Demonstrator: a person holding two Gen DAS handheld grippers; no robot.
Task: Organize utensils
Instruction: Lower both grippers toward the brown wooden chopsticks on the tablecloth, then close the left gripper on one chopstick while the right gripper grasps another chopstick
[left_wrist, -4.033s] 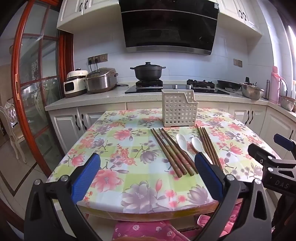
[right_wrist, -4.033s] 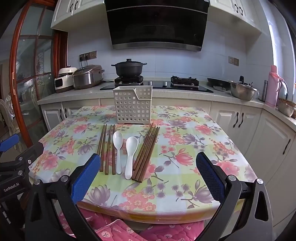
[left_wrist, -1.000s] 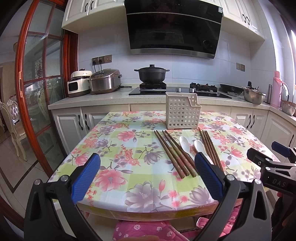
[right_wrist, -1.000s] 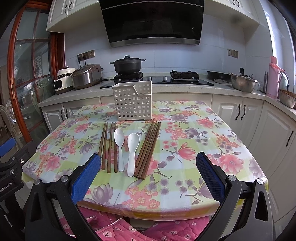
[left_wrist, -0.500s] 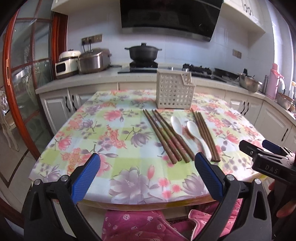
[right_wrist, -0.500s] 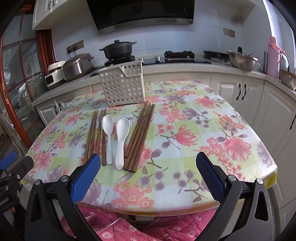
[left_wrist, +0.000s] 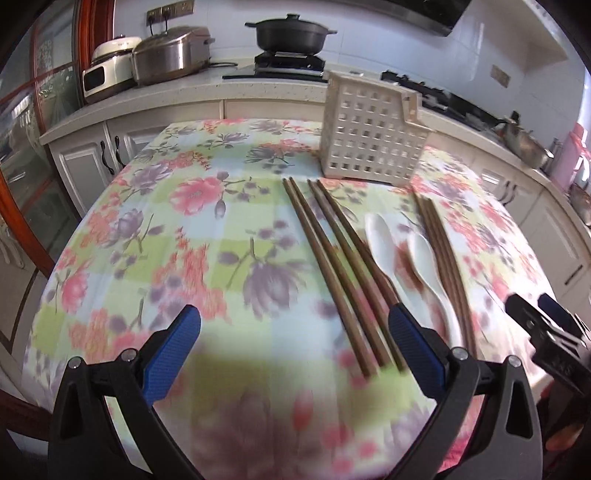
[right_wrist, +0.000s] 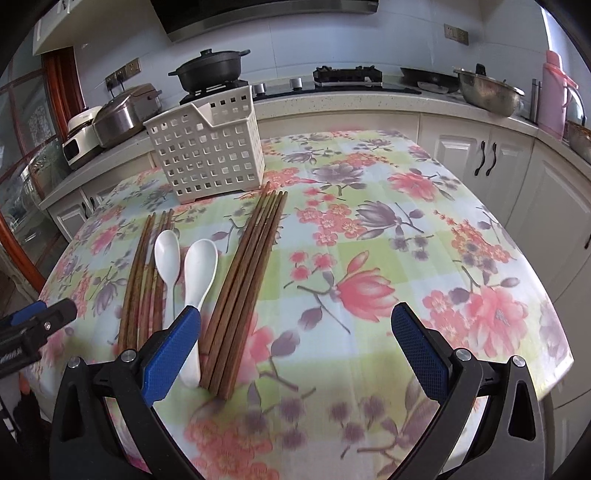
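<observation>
Right wrist view: my right hand-held gripper (right_wrist: 295, 347) hangs wide and empty; brown wooden chopsticks (right_wrist: 247, 280) lie just ahead-left, white perforated plastic basket (right_wrist: 207, 155) beyond. I should straddle one bundle squarely before pinching.

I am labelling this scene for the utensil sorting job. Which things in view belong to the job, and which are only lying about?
Belong to the job:
- white slotted caddy
- left chopstick bundle
- right chopstick bundle
- two white spoons
- left hand-held gripper and right hand-held gripper, both open

Just lying about:
- black pot
- rice cooker
- steel bowl
- pink flask
</observation>
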